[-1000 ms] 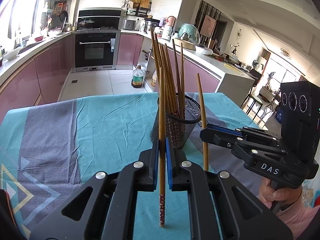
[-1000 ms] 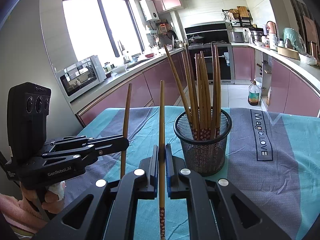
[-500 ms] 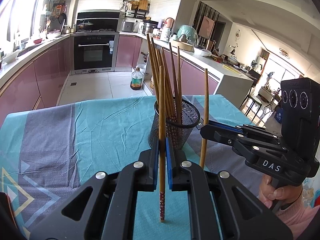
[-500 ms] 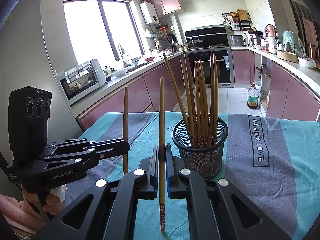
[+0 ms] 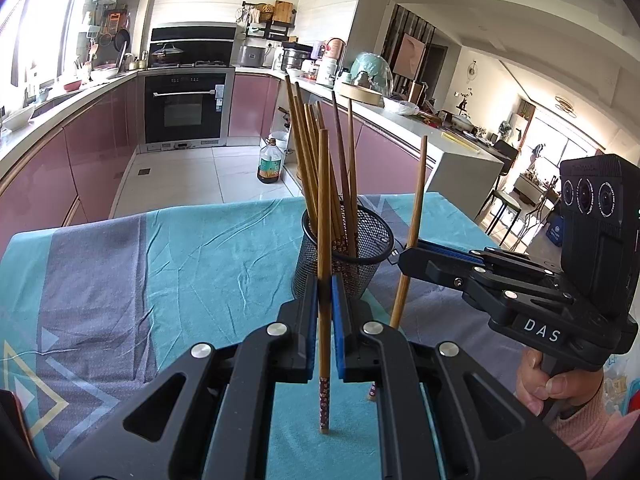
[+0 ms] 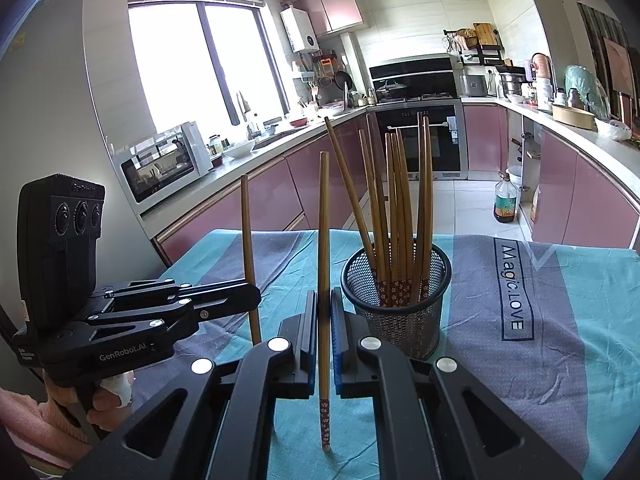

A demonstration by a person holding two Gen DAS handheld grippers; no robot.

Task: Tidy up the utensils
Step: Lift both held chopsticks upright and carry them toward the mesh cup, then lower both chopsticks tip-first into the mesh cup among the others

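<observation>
My left tool point(image 5: 325, 292): clamped on upright brown wooden chopstick with flowered red end point(image 5: 324, 240), lower end above teal-and-grey cloth-covered tabletop point(image 5: 200, 264). Centre: black wire-mesh holder point(image 5: 344, 248), already holding chopstick bundle. My right tool point(image 6: 324, 312): clamped on second matching chopstick point(image 6: 323, 264), just beside holder. Step: carry toward holder. Next: lift ends over rim, lower in. Open cloth left; far tabletop edge near behind holder.

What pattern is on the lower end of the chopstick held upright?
Small pale flowers on dark red, clearest in the right wrist view on the chopstick.
</observation>
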